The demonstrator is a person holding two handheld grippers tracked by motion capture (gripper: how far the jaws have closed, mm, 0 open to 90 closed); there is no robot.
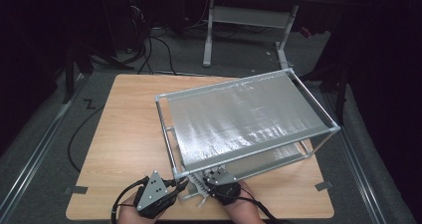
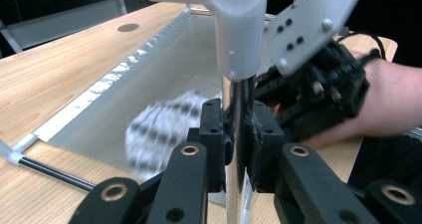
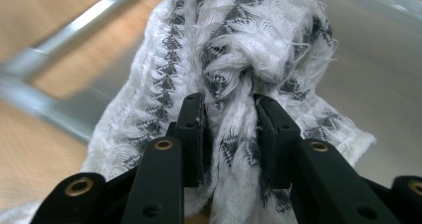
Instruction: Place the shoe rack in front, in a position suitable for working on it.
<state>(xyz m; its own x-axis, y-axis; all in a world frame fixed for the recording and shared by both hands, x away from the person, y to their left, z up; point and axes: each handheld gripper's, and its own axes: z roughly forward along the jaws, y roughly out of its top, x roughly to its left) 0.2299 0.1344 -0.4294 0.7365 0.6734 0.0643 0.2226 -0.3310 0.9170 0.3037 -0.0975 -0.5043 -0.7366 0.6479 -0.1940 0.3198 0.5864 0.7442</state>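
— What have you got hold of?

— My right gripper (image 3: 229, 134) has a white cloth with a dark woven pattern (image 3: 239, 59) bunched between its jaws; they are pressed in narrow on a fold of it. In the high view the cloth (image 1: 196, 190) sits at the table's near edge, about six o'clock from the middle of the rack (image 1: 244, 119), touching the rack's near-left corner.

— And your left gripper?

— My left gripper (image 2: 238, 134) is clamped on the rack's shiny upright post (image 2: 236, 149), jaws closed against it on both sides, just under the white corner joint (image 2: 239, 30).

— Where are the two relative to each other?

— In the high view the left gripper (image 1: 171, 189) is at nine o'clock of the right gripper (image 1: 211, 178), just beside it, with the cloth between them.

— What's around them?

— The rack's silver shelf sheet (image 1: 239, 112) stretches away toward one o'clock, standing on the wooden table (image 1: 124, 129). Beyond, at twelve o'clock, a desk's white legs (image 1: 209, 30) stand on grey floor.
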